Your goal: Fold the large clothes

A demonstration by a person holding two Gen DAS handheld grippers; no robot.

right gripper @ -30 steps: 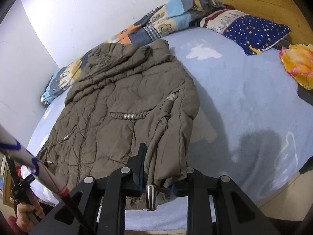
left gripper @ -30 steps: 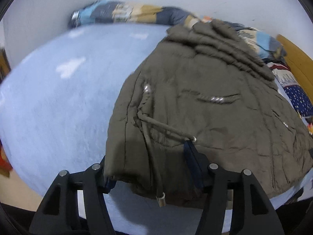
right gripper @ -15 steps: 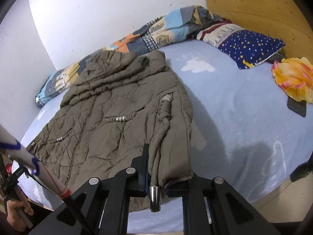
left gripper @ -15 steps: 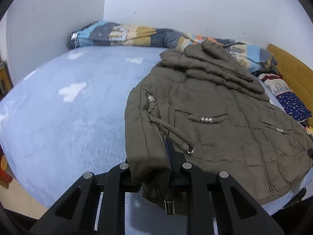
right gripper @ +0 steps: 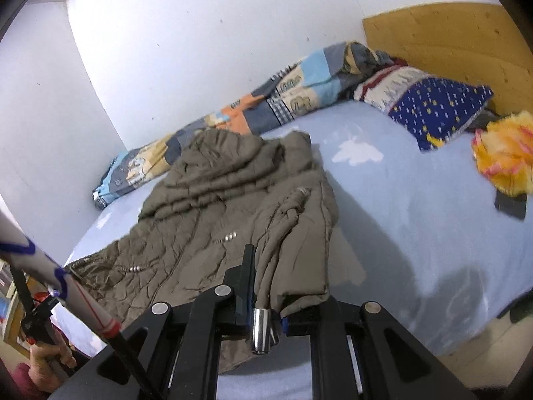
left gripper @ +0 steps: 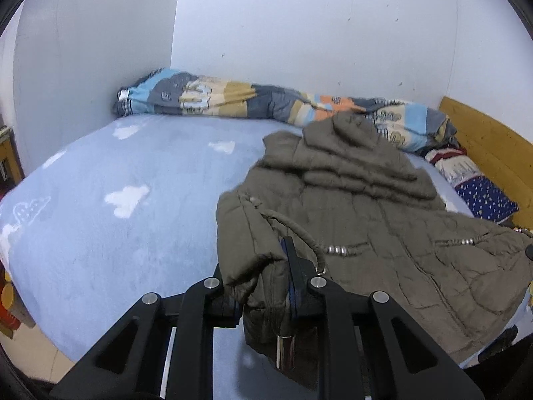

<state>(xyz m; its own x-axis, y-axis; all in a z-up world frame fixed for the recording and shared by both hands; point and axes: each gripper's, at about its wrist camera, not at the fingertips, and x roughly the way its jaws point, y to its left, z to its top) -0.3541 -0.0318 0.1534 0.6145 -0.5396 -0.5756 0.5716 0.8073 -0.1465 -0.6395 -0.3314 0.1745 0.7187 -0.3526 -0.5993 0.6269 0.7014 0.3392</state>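
The left gripper (left gripper: pixel 263 295) is clamped on the near hem corner of the olive-brown quilted padded jacket (left gripper: pixel 359 220) spread on the pale-blue bed sheet (left gripper: pixel 116 233); the right gripper (right gripper: pixel 266 303) pinches the other corner. Both should lift evenly, keeping the hem taut, then carry it toward the collar.

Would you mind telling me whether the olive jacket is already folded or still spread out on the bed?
Mostly spread: the jacket lies open across the bed, only its near hem pinched up by the left gripper and right gripper.
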